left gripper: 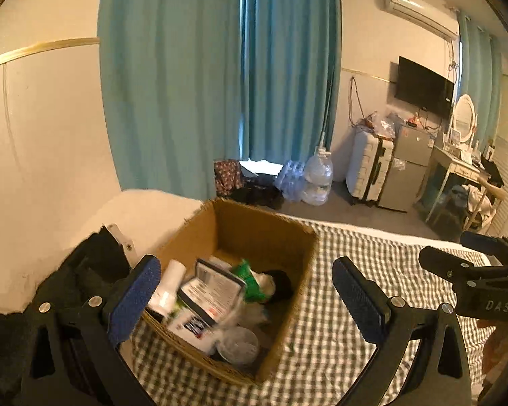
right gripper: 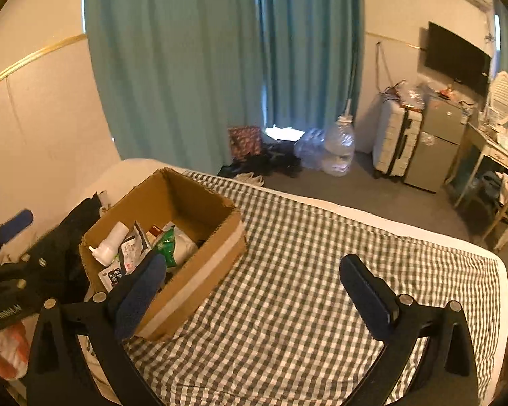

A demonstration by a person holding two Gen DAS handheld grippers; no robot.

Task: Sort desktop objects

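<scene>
Both the left gripper (left gripper: 247, 291) and right gripper (right gripper: 254, 287) hung empty, fingers apart, items gathered inside the cardboard box (left gripper: 281, 233) on the checked bed (right gripper: 304, 253)

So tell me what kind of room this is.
Most likely a bedroom, maybe a rented room: the cardboard box sits on a bed with a checked cover, teal curtains hang behind, and a dressing table stands under the wall TV.

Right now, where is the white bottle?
The white bottle lies inside the cardboard box, against its left wall in both views, beside the green packet.
</scene>
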